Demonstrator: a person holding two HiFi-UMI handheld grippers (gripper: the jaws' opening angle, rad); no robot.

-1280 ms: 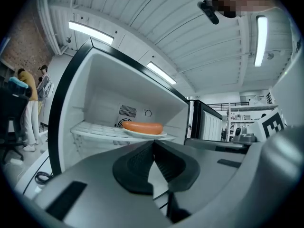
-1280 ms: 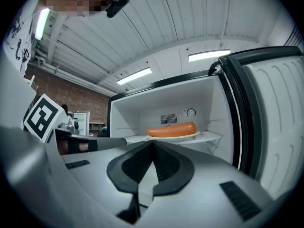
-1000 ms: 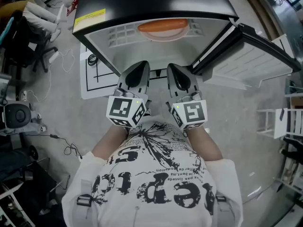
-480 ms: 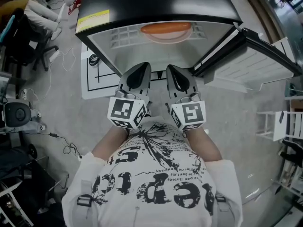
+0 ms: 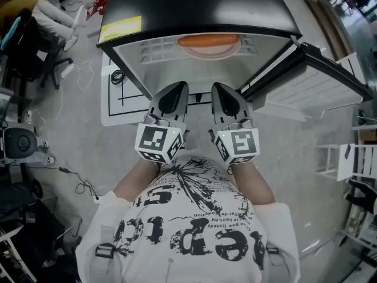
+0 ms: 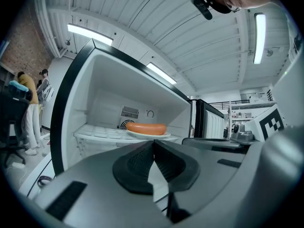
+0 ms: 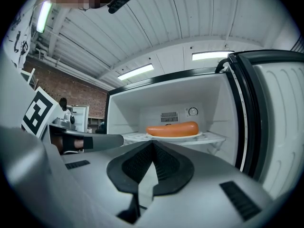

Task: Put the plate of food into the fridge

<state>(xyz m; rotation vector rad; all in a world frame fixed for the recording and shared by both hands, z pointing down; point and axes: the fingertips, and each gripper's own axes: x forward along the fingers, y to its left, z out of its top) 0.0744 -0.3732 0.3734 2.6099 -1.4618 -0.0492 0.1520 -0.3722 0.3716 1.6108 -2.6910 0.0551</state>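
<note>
Both closed empty, left gripper [image 6: 153,144] and right gripper [image 7: 153,144] point at shelved plate [image 7: 175,137].

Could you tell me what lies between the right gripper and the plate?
Only bare fridge shelf; the right gripper view shows the right gripper and the plate apart.

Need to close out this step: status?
Left tool, right tool shut, empty. Plate with sausage on fridge shelf. Door open, nothing in the way.

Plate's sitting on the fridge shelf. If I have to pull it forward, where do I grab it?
Probably its near rim, coming in level through the open front: the plate lies flat on the shelf, and the sausage covers its middle, leaving only the rim free.
</note>
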